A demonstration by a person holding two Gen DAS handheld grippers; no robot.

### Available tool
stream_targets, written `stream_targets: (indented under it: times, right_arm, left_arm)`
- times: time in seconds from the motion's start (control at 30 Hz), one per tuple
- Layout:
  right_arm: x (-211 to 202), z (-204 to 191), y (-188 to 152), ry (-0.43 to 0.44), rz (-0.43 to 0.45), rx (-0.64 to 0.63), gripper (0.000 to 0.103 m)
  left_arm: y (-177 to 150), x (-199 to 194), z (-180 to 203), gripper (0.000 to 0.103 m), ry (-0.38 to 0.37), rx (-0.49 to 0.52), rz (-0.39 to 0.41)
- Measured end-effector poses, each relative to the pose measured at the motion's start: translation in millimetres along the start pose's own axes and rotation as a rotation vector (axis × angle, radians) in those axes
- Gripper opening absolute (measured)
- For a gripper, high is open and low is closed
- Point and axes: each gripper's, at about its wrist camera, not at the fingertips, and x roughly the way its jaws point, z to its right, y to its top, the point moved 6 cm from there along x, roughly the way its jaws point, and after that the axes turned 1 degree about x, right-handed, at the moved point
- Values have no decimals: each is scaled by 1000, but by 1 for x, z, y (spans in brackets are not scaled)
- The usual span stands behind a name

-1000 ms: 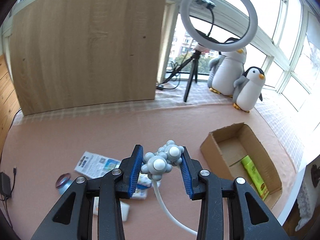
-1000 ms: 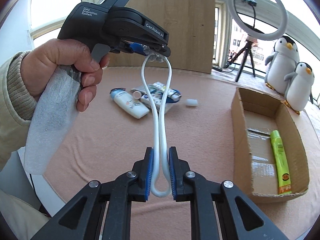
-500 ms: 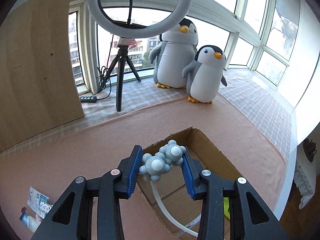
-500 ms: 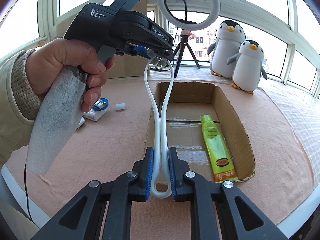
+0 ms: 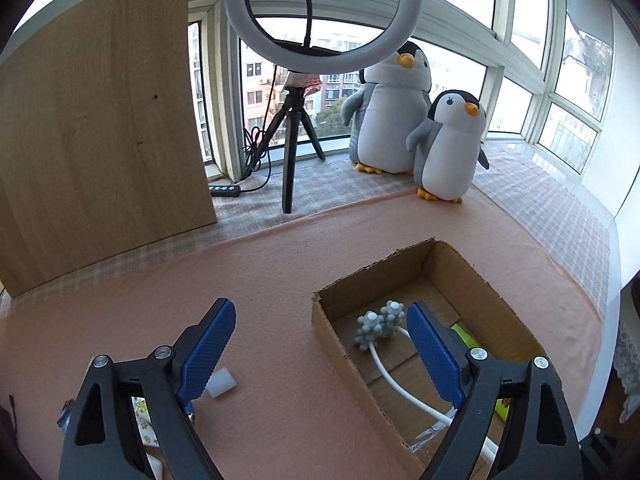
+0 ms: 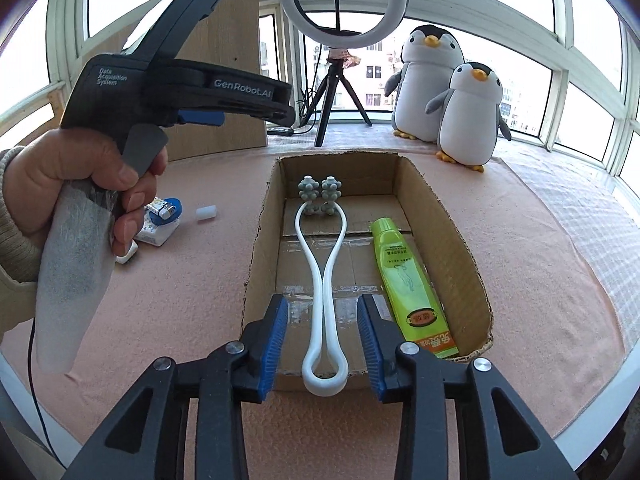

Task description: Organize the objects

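Pink tabletop, cardboard box — white-looped, grey-knobbed massager inside, both hand-held grippers agape

Black gripper frames, silver screws, ribbed blue fingers; bare hand, beige knit cuff.

From my left wrist view, the green tube in the cardboard box is mostly hidden behind my left gripper's right finger. The white massager handle runs out of sight beneath that finger. A printed packet at lower left is covered by the other finger, its text unreadable. From my right wrist view, the hand holding the left gripper blocks part of the small items on the cloth, and the tube's label print is too small to read
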Motion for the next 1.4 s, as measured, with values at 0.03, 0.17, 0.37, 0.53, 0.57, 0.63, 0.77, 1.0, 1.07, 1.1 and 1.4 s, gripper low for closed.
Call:
stream_targets:
  times: [0.03,0.17,0.37,0.53,0.57,0.63,0.77,1.0,1.07,1.1,1.4]
  right_arm:
    - [0,-2,1,2,2,1,33]
    - [-2,-9,5,14,12,9,33]
    - [1,-34,15,43,18,-34,33]
    - [11,-71,14,101,-5,-86,33]
    - [12,-79,13,116,-10,-96,34]
    - [15,-96,11,137,-20,-123,37]
    - [27,-129,4,177,-53,-169,40]
    - [63,-190,-13,285,-159,-300,47]
    - [80,-209,-16,301,-194,-374,48]
    - [88,-218,-16,306,-195,-411,48]
    - [142,-270,5,372,-160,-645,61]
  left_arm:
    - [-3,-3,-7,90,7,-8,-2]
    - [-17,-17,-39,90,43,-38,-6]
    - [-49,-47,-102,91,114,-120,-25]
    - [-81,-77,-158,92,174,-206,-33]
    - [-89,-82,-170,92,187,-223,-35]
    - [-105,-94,-192,93,208,-256,-44]
    - [-138,-114,-228,93,242,-320,-68]
    - [-184,-149,-272,93,295,-433,-74]
    - [-196,-154,-278,93,303,-458,-82]
    - [-203,-157,-281,93,306,-472,-86]
    - [-258,-198,-305,93,356,-599,-97]
